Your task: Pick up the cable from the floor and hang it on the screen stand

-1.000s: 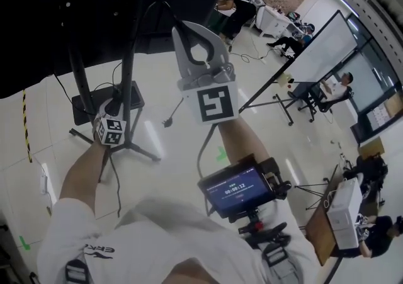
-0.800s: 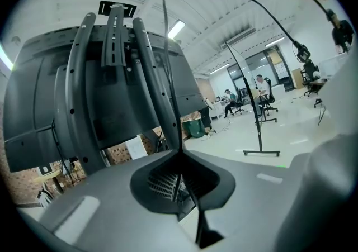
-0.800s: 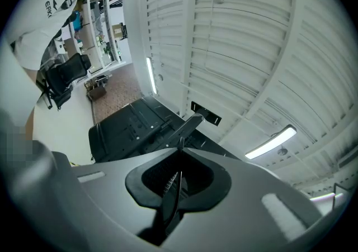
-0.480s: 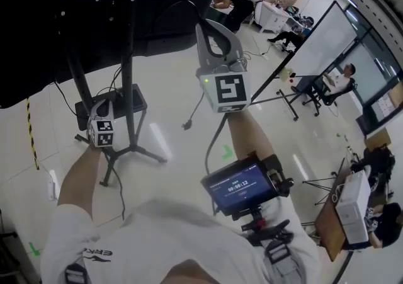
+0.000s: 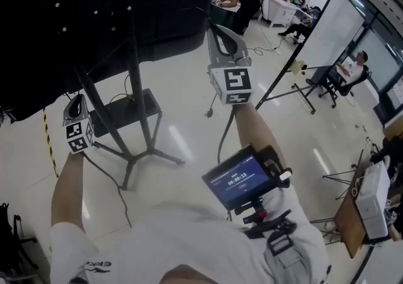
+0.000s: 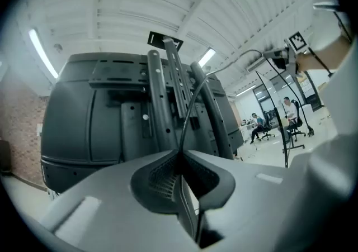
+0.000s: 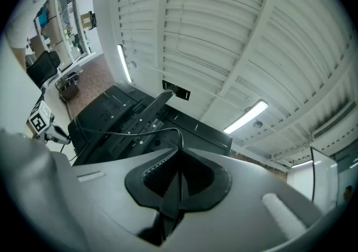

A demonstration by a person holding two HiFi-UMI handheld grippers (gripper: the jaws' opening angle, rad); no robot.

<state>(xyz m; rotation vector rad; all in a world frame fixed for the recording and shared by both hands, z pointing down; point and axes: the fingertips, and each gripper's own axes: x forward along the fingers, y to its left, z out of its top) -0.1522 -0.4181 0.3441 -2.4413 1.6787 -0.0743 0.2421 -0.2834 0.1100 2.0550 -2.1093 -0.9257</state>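
Left gripper (image 5: 74, 107), left of screen stand (image 5: 135, 81): jaws just closed, pinching cable (image 6: 189, 112); cable's run partly lost against stand's dark screen; right gripper (image 5: 217, 32), right of stand: jaws narrow, gripping same cable; chest display (image 5: 239, 179), below stand: timer digits barely legible.

My left gripper (image 5: 74, 105) sits out at the left on my bare left forearm (image 5: 66, 182), which reaches forward. It points roughly level; its jaws have just been closing and now pinch the cable (image 6: 187, 117), which runs out from between the tips. My right gripper (image 5: 216, 31) is held farther ahead on my outstretched right forearm (image 5: 252, 128), tipped a little upward, its jaws pressed together on the same cable. The two arms are well apart, with the left gripper lower in the head view than the right.
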